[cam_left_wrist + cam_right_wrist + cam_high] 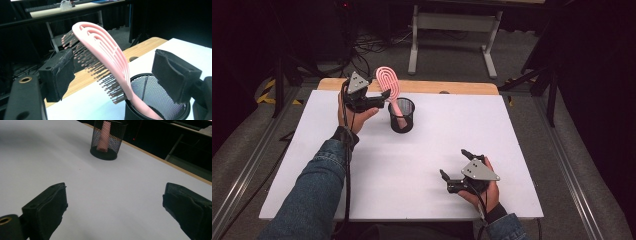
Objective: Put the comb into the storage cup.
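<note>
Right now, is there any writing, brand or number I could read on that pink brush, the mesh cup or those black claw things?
None. The brush, the cup, the left gripper, the right gripper and the table carry no readable text, label or number.

A white board (412,165) covers most of a wooden tabletop (462,88), whose pale edge shows as a strip along the far side. Beyond it, on the grey carpet (452,62), stands the white metal frame of another table (454,22), and a tangle of dark cables (372,42) lies on the floor to its left. Metal rails (247,170) run along both sides of the work area, with a patch of yellow-and-black tape (269,92) near the far left corner.
</note>
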Available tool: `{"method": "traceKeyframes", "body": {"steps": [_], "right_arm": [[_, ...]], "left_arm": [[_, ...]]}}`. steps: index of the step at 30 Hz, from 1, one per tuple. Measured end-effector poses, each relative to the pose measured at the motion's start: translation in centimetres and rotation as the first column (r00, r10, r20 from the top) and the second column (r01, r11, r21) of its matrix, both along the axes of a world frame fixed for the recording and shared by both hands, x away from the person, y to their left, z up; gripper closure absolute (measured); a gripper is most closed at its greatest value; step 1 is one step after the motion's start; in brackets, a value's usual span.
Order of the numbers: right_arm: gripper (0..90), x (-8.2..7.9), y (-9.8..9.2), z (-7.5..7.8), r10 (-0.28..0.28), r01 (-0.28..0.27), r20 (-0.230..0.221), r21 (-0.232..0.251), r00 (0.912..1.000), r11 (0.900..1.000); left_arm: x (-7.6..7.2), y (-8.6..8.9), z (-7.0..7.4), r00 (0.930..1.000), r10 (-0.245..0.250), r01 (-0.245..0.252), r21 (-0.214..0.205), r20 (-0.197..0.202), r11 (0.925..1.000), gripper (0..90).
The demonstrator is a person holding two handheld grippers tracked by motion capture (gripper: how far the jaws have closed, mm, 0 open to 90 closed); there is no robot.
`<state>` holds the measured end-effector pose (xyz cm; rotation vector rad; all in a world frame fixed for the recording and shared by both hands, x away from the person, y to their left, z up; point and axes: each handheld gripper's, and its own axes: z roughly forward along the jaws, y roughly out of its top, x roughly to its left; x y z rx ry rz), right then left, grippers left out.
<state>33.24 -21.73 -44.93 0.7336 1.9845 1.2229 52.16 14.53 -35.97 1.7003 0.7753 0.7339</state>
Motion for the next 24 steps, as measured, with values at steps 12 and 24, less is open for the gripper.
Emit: {"method": "traceKeyframes", "body": {"steps": [12,24], "right_arm": [[6.0,-0.1,0.0,0.0,0.001,-0.001,0.003,-0.003,1.0000,1.0000],[6.0,-0.2,0.1,0.2,-0.008,0.008,0.017,-0.005,0.9998,1.0000]], "left_arm": [[-1.0,0.6,0.2,0.9996,-0.020,0.020,-0.002,0.022,0.9998,14.5],[-2.8,0.8,0.4,0.9962,-0.071,0.069,0.037,0.052,0.9969,11.0]]}}
